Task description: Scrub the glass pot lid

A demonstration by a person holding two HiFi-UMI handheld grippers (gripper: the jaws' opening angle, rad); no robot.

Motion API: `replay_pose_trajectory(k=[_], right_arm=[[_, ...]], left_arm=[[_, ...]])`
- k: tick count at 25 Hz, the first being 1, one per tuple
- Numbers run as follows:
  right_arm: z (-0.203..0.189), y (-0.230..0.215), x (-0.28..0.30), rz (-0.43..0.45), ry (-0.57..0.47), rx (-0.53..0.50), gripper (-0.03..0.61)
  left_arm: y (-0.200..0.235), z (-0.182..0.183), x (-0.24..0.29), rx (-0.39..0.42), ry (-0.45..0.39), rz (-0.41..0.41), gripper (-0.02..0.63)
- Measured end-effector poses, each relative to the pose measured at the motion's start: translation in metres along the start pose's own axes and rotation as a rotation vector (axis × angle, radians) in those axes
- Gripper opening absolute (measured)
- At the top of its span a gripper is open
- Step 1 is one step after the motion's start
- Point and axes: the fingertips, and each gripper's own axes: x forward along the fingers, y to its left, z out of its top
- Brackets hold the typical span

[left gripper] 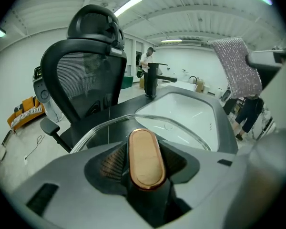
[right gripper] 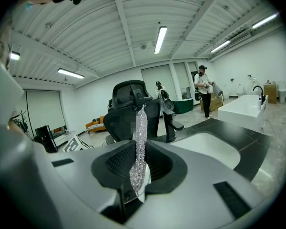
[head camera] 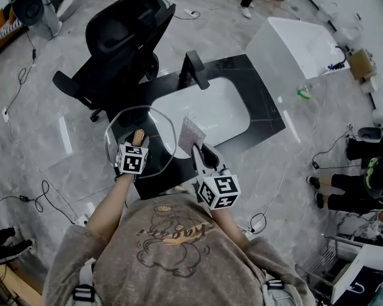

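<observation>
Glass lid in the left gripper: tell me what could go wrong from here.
1. The left gripper holds the glass lid only by its knob; scrubbing pressure may twist it loose onto the sink.
2. The right gripper pinches the sparkly cloth by one edge, so it may slip out.

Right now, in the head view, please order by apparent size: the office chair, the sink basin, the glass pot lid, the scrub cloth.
1. office chair
2. sink basin
3. glass pot lid
4. scrub cloth
</observation>
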Motion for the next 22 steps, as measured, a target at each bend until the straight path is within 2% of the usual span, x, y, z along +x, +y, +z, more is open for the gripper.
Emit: replay_pose_trajectory(k=[5, 10, 16, 19, 22], right_arm=[[-0.001, -0.005, 0.004, 0.002, 0.005, 0.002, 0.074], [-0.001, -0.003, 0.012, 0.019, 0.007, -0.001, 0.074], [-0.005, -0.008, 0.011, 0.016, 0.015, 0.002, 0.074], [-0.007, -0.013, 0.011, 0.01, 0.019, 0.003, 0.074], [-0.006, -0.014, 0.015, 0.015, 0.018, -0.002, 0.074]], left_arm=[[-0.002, 0.001, 0.0, 0.006, 0.004, 0.017, 0.213], [0.002, 0.0, 0.004, -0.06, 0.009, 0.027, 0.183], [0.004, 0.0, -0.005, -0.106, 0.047, 0.022, 0.179], [0.004, 0.021, -0.028, -0.098, -0.002, 0.017, 0.179], [0.002, 0.051, -0.062, -0.044, -0.069, 0.018, 0.179]])
